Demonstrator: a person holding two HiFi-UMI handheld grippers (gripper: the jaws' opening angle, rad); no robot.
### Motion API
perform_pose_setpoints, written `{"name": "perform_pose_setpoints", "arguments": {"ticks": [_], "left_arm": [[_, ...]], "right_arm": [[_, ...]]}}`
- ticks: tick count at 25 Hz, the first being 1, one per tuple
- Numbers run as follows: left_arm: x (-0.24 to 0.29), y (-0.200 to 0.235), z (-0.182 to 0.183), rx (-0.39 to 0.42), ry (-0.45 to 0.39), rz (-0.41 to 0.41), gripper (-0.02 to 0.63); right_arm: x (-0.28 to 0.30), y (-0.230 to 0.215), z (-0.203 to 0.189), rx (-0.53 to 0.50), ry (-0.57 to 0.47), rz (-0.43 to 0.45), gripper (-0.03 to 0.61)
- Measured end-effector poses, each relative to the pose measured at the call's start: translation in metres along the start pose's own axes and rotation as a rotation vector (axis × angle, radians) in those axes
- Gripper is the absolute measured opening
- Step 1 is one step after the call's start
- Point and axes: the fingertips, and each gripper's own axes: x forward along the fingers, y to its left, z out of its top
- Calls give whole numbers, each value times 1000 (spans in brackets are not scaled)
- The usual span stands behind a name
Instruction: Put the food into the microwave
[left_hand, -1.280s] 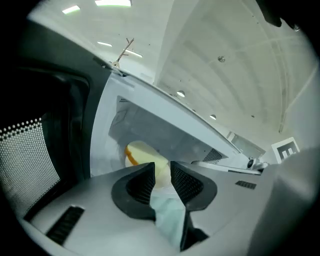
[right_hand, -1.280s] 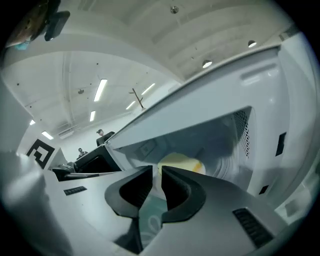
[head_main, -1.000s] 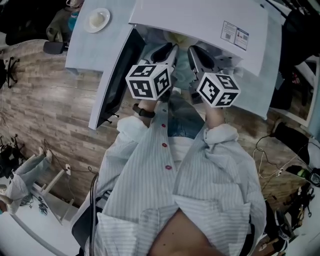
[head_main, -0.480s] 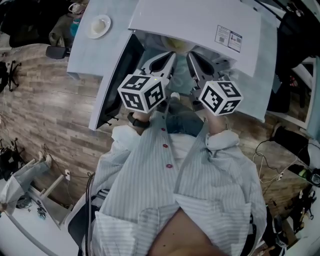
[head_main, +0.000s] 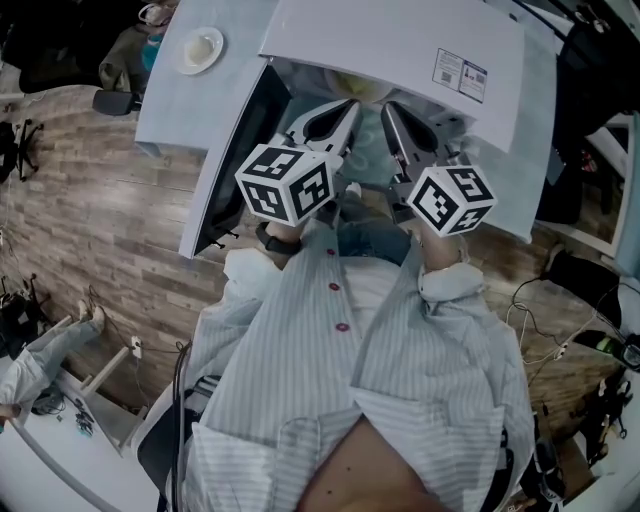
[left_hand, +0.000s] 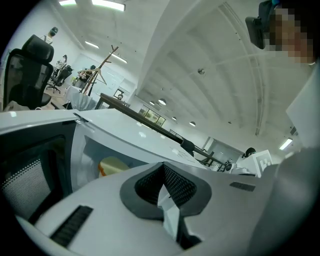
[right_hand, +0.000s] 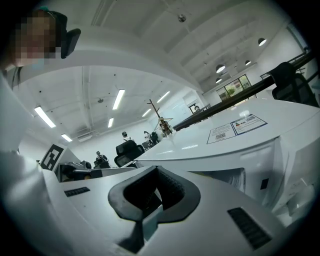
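The white microwave (head_main: 390, 45) stands on a pale table with its door (head_main: 238, 150) swung open to the left. Inside the cavity lies pale yellow food (head_main: 353, 88) with an orange edge; the left gripper view shows that food (left_hand: 113, 165) deep in the opening. My left gripper (head_main: 350, 106) hangs in front of the opening, shut and holding nothing. My right gripper (head_main: 386, 108) is beside it, also shut and empty. Seen along their own jaws, the left gripper (left_hand: 162, 167) and the right gripper (right_hand: 156, 172) have their dark pads meeting. Neither touches the food.
A small white plate (head_main: 195, 46) sits on the table (head_main: 175, 100) left of the microwave. The open door juts out over the wooden floor (head_main: 90, 220). Cables and gear lie at the right (head_main: 570, 320). Another person (head_main: 45, 350) sits at lower left.
Both grippers have risen and drawn back a little from the microwave opening towards me. The food stays inside.
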Motion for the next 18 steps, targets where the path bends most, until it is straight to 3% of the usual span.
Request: {"name": "perform_pose_setpoints", "arguments": {"ticks": [18], "left_arm": [[-2, 3, -2, -37, -8, -12, 9]], "right_arm": [[1, 0, -8, 31, 16, -4, 32]]}}
